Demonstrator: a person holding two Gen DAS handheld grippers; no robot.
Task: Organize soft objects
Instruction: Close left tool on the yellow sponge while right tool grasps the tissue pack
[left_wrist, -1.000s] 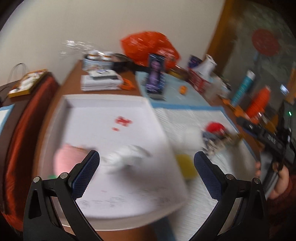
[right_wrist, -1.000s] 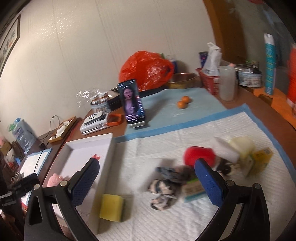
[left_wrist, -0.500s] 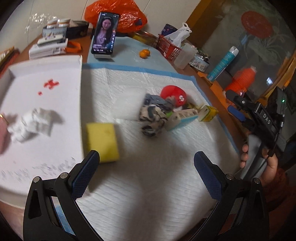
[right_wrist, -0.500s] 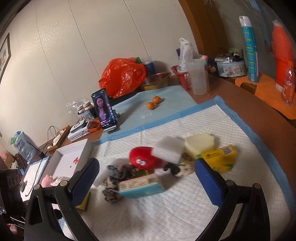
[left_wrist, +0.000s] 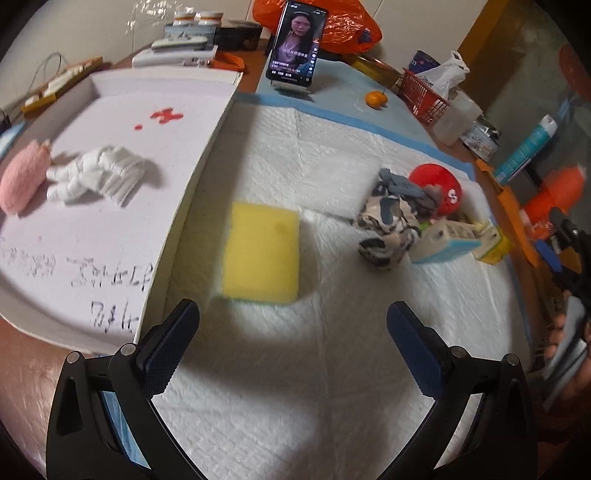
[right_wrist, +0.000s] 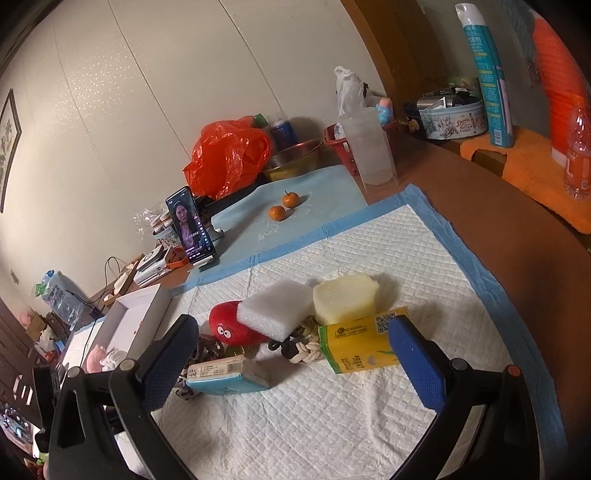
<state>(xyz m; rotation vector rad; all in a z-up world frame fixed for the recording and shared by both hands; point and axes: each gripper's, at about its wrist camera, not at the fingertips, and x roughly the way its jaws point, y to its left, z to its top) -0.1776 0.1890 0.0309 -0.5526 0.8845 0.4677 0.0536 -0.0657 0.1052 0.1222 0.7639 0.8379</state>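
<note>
A yellow sponge (left_wrist: 261, 254) lies on the white quilted pad (left_wrist: 295, 387), just ahead of my open, empty left gripper (left_wrist: 291, 343). Left of it, the white box lid (left_wrist: 199, 155) holds a pink plush (left_wrist: 22, 181) and a white cloth (left_wrist: 99, 177). To the right sits a pile: patterned cloth (left_wrist: 388, 229), red plush ball (left_wrist: 441, 188), blue-sided packet (left_wrist: 443, 242). In the right wrist view my open, empty right gripper (right_wrist: 291, 354) faces that pile: red plush ball (right_wrist: 231, 328), white foam block (right_wrist: 277, 308), pale yellow sponge (right_wrist: 345, 297), yellow tissue pack (right_wrist: 364, 341), blue-sided packet (right_wrist: 221, 374), knotted rope (right_wrist: 303, 350).
A phone on a stand (left_wrist: 297, 40) plays at the back, with an orange plastic bag (right_wrist: 229, 155) and two small oranges (right_wrist: 282, 206) near it. A red basket (left_wrist: 423, 96), a clear cup (right_wrist: 369, 147), a spray can (right_wrist: 487, 70) and orange bottles (left_wrist: 554, 192) crowd the right edge.
My left gripper swung from over the box lid to the right and down toward the yellow sponge. My right gripper moved right and closer to the pile. Both stayed open.
</note>
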